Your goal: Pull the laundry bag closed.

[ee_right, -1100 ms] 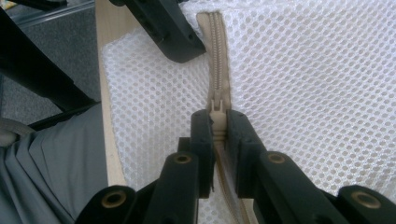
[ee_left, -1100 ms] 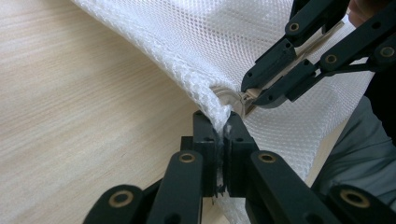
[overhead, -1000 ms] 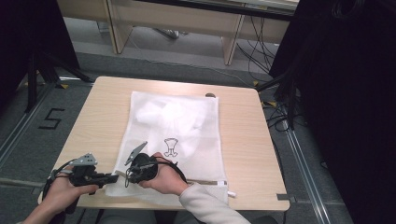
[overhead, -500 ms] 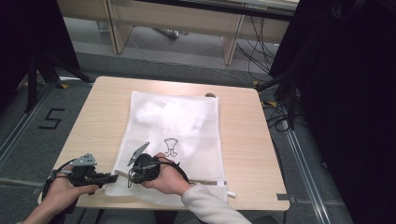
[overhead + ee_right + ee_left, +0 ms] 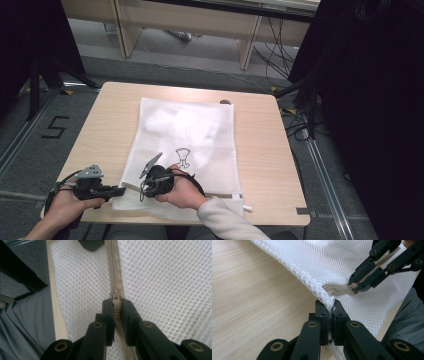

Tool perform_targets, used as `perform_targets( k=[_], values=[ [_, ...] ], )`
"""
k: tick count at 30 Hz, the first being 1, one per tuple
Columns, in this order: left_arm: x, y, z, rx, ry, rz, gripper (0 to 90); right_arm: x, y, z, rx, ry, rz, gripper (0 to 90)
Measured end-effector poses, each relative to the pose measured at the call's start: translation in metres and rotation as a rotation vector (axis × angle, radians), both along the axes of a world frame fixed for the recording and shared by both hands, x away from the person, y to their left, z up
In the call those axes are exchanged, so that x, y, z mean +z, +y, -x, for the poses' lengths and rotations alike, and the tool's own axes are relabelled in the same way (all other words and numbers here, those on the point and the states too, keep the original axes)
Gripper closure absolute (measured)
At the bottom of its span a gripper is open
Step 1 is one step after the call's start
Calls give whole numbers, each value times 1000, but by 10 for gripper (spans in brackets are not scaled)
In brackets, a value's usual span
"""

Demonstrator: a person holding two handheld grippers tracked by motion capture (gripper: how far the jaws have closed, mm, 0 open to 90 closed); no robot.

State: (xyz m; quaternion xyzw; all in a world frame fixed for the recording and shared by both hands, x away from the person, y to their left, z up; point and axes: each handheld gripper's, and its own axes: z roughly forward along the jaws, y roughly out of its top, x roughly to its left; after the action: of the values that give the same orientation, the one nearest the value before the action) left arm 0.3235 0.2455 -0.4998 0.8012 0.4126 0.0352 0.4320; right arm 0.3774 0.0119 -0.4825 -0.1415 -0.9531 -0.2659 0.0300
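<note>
From above, a white mesh laundry bag lies flat on the wooden table, with folded white cloth inside and its zipper edge along the near side. The left gripper sits at the bag's near left corner, the right gripper just beside it on the zipper line; from this height how the jaws stand is hard to judge.

Along the left gripper's jaws, they are pinched tight on the bag's mesh corner. The right gripper shows beyond, nipping the beige zipper.

Along the right gripper's jaws, they are clamped on the zipper pull, with the zipper tape running away between mesh panels.
</note>
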Motion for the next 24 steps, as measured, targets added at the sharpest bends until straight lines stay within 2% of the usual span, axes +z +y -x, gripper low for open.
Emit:
perform_targets(
  k=[1,2,3,4,5,9,11,12,20,21,22,23,24],
  values=[
    [-1,-1,0,6,-9,15,854,0,-1,0,3,2,2,825],
    [0,-1,0,-2,3,-2,854,0,-1,0,7,2,3,825],
    [0,-1,0,-2,3,-2,854,0,-1,0,7,2,3,825],
    [-1,-2,0,13,-15,9,854,0,0,1,0,-5,3,825],
    [1,-1,0,10,-4,-8,854,1,0,1,-1,-3,2,825],
    [-1,-3,0,14,-13,15,854,1,-2,0,2,5,3,825],
    [0,-2,0,12,-8,-1,854,2,-2,0,6,4,9,825],
    [0,-1,-1,3,1,5,854,2,-2,0,6,1,13,825],
    [0,0,-1,3,-3,3,854,3,-7,-1,-7,2,16,825],
    [-1,-1,0,18,-16,14,854,2,-8,-2,7,3,14,825],
    [0,-1,0,15,-6,-3,854,2,-8,-1,6,4,12,825],
    [0,0,-1,8,0,3,854,2,-9,-2,9,-1,16,825],
    [-1,-1,0,19,-12,12,854,3,-9,-2,8,3,17,825]
  ],
)
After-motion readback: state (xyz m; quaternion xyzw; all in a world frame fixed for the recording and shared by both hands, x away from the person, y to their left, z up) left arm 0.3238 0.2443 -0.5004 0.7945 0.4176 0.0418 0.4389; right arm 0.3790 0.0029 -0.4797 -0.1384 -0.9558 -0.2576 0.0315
